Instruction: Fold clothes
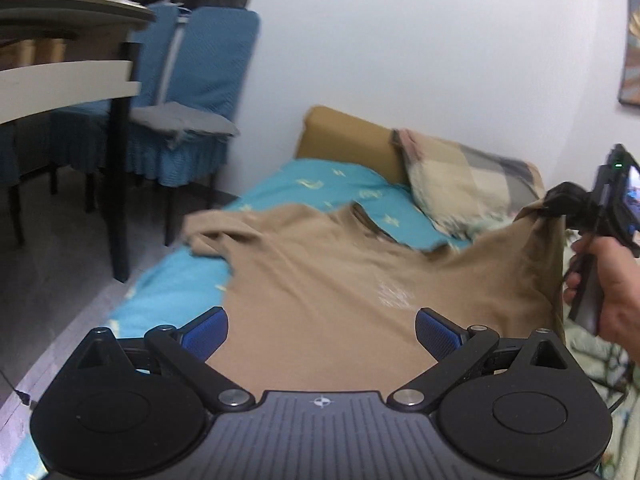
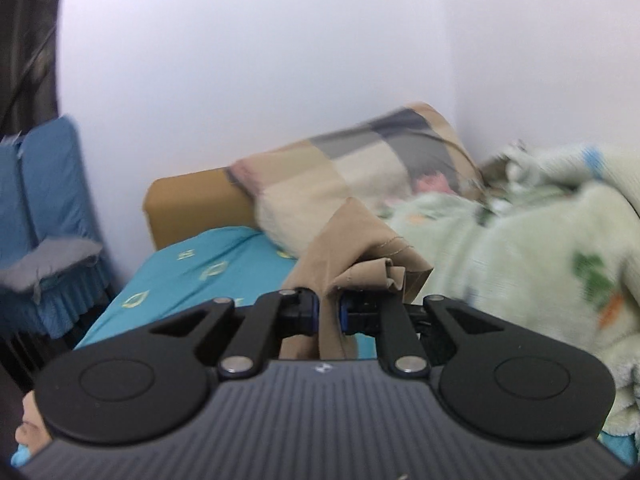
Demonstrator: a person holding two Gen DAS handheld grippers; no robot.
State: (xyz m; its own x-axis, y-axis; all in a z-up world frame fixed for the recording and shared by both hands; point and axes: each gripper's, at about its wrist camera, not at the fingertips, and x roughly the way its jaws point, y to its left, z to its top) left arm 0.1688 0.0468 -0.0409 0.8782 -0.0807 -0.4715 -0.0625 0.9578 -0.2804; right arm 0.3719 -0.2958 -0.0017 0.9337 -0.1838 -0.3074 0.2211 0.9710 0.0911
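A tan T-shirt (image 1: 328, 280) lies spread on the turquoise bed sheet (image 1: 320, 188), with a faint print near its middle. My left gripper (image 1: 322, 334) is open, its blue pads (image 1: 206, 334) wide apart just above the shirt's near part, holding nothing. My right gripper (image 2: 329, 312) is shut on a bunched edge of the tan T-shirt (image 2: 360, 248) and lifts it off the bed. In the left wrist view the right gripper (image 1: 560, 204) shows at the far right, held by a hand, with the shirt's right side raised.
A checked pillow (image 1: 468, 184) leans on the tan headboard (image 1: 344, 136). A pale green patterned blanket (image 2: 520, 248) is heaped on the right of the bed. Blue-covered chairs (image 1: 192, 92) and a table (image 1: 68, 76) stand left, beyond the bed's edge.
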